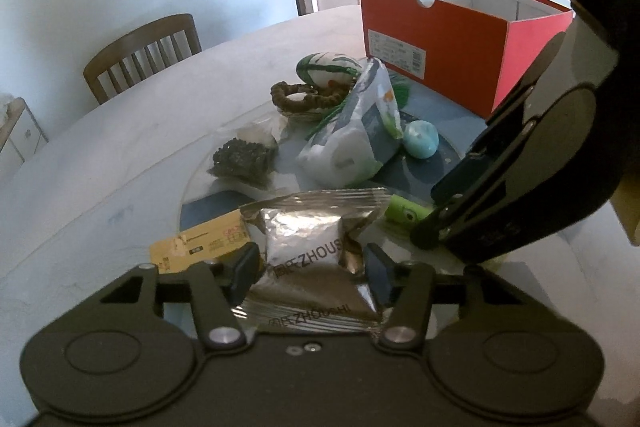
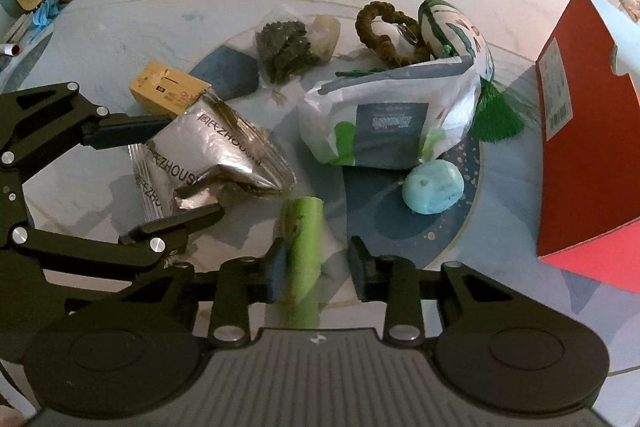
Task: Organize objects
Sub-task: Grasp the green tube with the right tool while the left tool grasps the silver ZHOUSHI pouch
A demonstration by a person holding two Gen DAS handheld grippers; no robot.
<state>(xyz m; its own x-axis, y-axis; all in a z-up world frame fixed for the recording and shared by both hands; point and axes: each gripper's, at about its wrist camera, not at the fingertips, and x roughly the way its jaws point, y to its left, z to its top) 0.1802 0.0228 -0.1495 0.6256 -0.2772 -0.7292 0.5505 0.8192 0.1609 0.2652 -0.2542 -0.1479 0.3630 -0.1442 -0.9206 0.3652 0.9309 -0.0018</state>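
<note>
Plainly, the light, crinkly, slippery foil packet [image 1: 312,259] is pinched across its middle by the left gripper [image 1: 308,267]; the right gripper [image 2: 316,267] is spread around the stiff green tube [image 2: 300,251], not yet clamped.

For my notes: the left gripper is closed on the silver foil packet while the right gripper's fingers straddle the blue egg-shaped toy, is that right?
Not quite. The right gripper straddles the green tube, not the blue egg-shaped toy, as the right wrist view shows. The left gripper is indeed closed on the silver foil packet.

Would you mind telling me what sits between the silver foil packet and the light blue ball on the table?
The green tube lies between the silver foil packet and the light blue ball, seen in the right wrist view.
</note>
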